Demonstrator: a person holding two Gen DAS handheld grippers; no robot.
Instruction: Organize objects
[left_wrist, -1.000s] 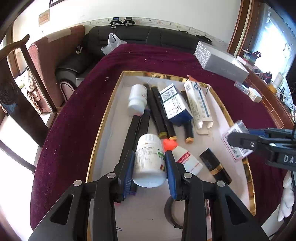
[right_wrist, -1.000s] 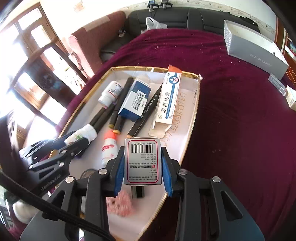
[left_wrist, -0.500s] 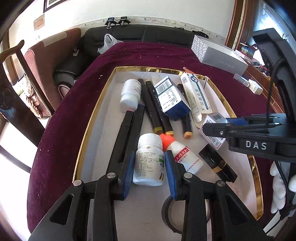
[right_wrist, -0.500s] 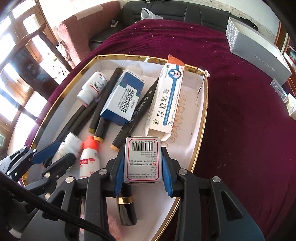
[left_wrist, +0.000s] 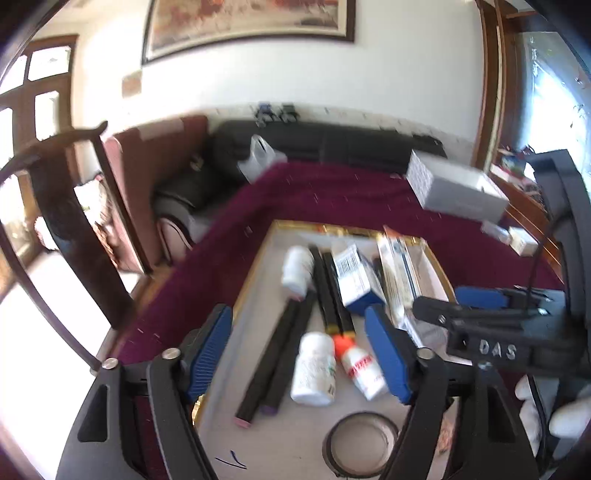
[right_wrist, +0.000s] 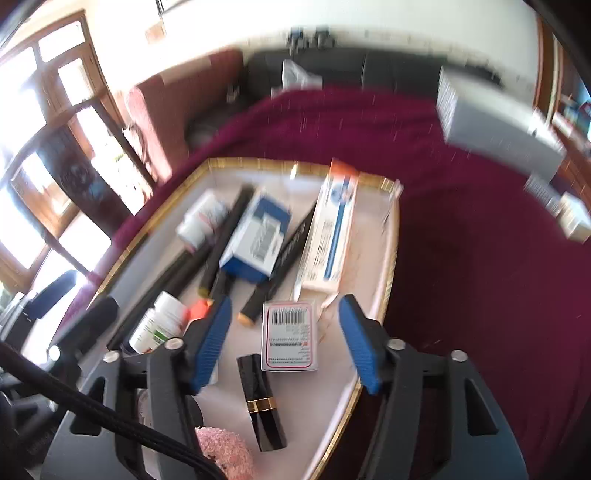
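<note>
A gold-rimmed white tray (left_wrist: 255, 284) (right_wrist: 384, 306) lies on a maroon cloth. My left gripper (left_wrist: 299, 350) is open and empty, above a white pill bottle (left_wrist: 314, 369) that lies in the tray beside a glue bottle (left_wrist: 358, 365) with an orange cap. My right gripper (right_wrist: 284, 339) is open and empty, above a small white barcode box (right_wrist: 290, 336) that lies flat in the tray. Also in the tray are black markers (left_wrist: 277, 362), a blue-white box (right_wrist: 255, 236), a long white carton (right_wrist: 330, 229) and a black lipstick (right_wrist: 260, 402).
A tape ring (left_wrist: 362, 443) lies at the tray's near end. A pink fuzzy thing (right_wrist: 225, 454) lies near the lipstick. A grey box (left_wrist: 454, 188) and small boxes (left_wrist: 517, 240) sit on the cloth at the right. A chair (left_wrist: 55, 206) and sofa (left_wrist: 325, 144) stand beyond.
Both grippers have opened and pulled up and back. The left let go of the white pill bottle and the right let go of the barcode box; both things now lie in the tray.
</note>
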